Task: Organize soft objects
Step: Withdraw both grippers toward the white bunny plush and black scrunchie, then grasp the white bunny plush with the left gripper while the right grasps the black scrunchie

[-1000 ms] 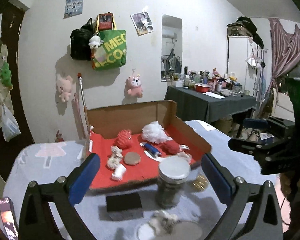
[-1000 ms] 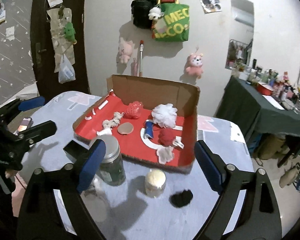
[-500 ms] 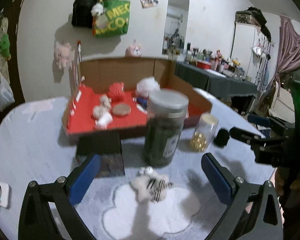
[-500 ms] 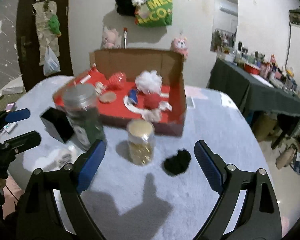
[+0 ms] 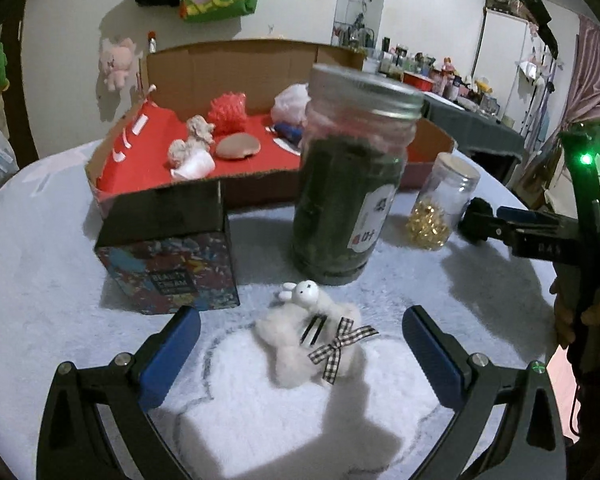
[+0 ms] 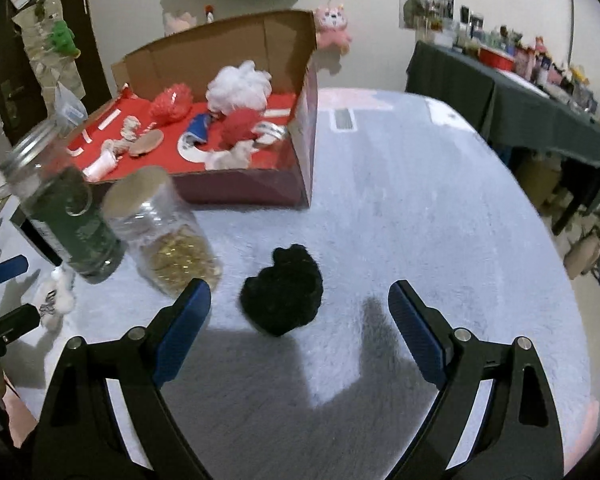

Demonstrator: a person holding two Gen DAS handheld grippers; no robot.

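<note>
- A cluttered room: a round table (image 6: 420, 200) under a pale fleecy cover, bags and plush toys on the wall behind, a dark-clothed side table to the right.
- At the table's far side sits a cardboard box (image 6: 300, 128) with a red floor, already holding soft things: a white puff, red puffs, small cloth bits.
- In front of it stand hard things: a dark jar (image 5: 352, 184), a small jar (image 5: 444, 200) of gold bits, a printed carton (image 5: 172, 256).
- Two soft things lie loose on the cover: a white bunny (image 5: 312, 336) with a checked bow, and a black puff (image 6: 284, 292).
- Left gripper (image 5: 300, 356): jaws spread wide, nothing in them. The bunny lies straight ahead and between the blue pads, clear of both. Its long axis runs slantwise, head toward the dark jar, bow end nearer the right-hand pad.
- Right gripper (image 6: 298, 324): jaws wide apart and empty. The black puff sits just ahead of the tips, nearer the left-hand pad; it is roundish, with no clear long axis.
- Each hand is nearer its own thing: left to the bunny, right to the puff.
- Judged next: the left needs only to lower and close across the bunny's body; the right should shift slightly toward the small jar's side without brushing that jar, which stands just beside the pad.
</note>
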